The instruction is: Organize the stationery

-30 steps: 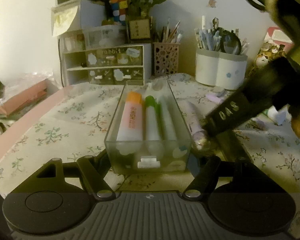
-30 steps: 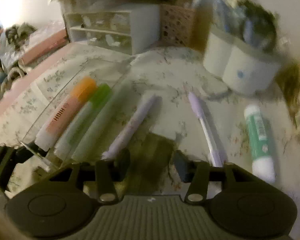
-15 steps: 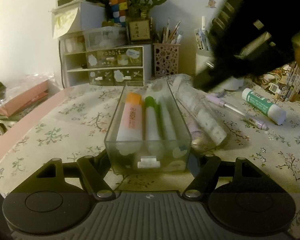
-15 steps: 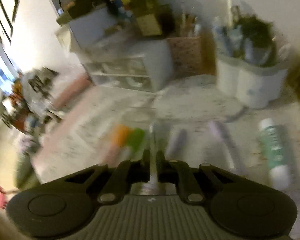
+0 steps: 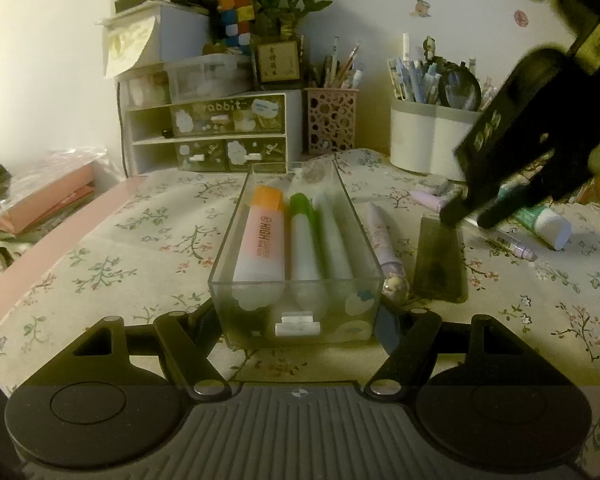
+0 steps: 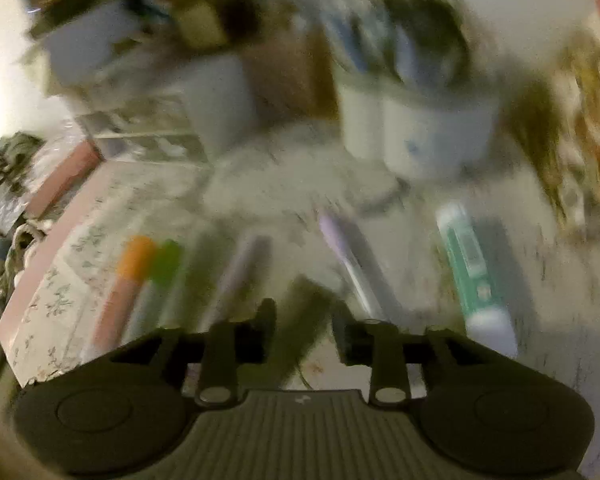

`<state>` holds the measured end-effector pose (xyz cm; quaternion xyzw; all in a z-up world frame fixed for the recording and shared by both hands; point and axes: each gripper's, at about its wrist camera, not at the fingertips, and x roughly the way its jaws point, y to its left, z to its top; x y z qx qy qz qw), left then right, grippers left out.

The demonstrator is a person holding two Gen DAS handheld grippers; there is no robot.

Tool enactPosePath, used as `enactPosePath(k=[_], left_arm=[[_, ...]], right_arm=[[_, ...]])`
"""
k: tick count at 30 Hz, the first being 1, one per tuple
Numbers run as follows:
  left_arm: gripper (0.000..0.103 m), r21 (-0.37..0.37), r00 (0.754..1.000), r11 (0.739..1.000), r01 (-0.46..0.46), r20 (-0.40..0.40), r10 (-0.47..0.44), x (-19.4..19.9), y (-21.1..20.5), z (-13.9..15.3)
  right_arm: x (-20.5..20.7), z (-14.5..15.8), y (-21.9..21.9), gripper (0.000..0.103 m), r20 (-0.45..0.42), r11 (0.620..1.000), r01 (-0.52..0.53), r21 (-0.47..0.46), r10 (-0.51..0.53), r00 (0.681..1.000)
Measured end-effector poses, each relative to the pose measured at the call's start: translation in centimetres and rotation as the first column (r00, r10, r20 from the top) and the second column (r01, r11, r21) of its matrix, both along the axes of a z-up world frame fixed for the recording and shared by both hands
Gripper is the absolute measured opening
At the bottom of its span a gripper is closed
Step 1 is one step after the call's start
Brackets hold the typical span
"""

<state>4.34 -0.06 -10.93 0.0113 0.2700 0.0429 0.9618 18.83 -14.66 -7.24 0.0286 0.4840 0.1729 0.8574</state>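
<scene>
left hand-held gripper (image 5: 298, 322) clamps tray (image 5: 260, 332); right hand-held gripper (image 6: 302, 326) just opened, empty, above worktop (image 5: 100, 248)

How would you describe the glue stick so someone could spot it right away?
Start at the white pen pot at the back of the flowered tablecloth. In front of it, right of the clear box, lies the glue stick. It is the only thick green tube with a white end; the pens beside it are thin and lilac.

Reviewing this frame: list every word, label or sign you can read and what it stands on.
"HIGH": orange-capped highlighter in the clear box.
"rabbit": white drawer unit.
Too small or blurred: the smaller print on that highlighter, the plant's plaque, the glue stick label, the right gripper's lettering.
</scene>
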Motion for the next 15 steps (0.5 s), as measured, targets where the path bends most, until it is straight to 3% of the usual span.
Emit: enactPosePath(k=[2,4,5,6,8,9,15], left_arm=[[0.073,-0.002,1.0,1.0,-0.002,-0.004,0.002,-0.1,0.0,0.1],[0.073,0.001,1.0,1.0,-0.011,-0.006,0.011,-0.3,-0.1,0.1],[0.073,0.005,1.0,1.0,-0.016,-0.005,0.016,-0.4,-0.1,0.2],[0.073,0.012,1.0,1.0,-0.019,-0.003,0.019,-0.5,-0.1,0.1],[0.073,0.022,1.0,1.0,-0.017,0.003,0.017,-0.6,-0.2,0.1],[0.073,0.016,1.0,1.0,-0.018,0.004,0.018,-0.6,-0.1,0.1],[0.073,0.014,1.0,1.0,-0.02,0.01,0.02,-0.7,-0.1,0.0]], right_arm=[[0.5,-1.0,1.0,0.051,-0.042,0.998,-0.004,-0.06,0.001,0.999],[0.5,-1.1,2.7,0.072,-0.029,0.995,-0.021,-0.093,0.019,0.999],[0.6,-1.3,3.5,0.075,-0.019,0.993,-0.036,-0.112,0.034,0.999],[0.2,-1.4,4.1,0.074,0.004,0.988,-0.047,-0.148,0.048,0.999],[0.1,-1.5,5.1,0.059,0.043,0.984,-0.076,-0.164,0.084,0.996],[0.2,-1.3,5.0,0.04,0.051,0.983,-0.078,-0.169,0.087,0.995],[-0.4,-1.2,3.8,0.039,0.078,0.985,-0.094,-0.143,0.106,0.991]])
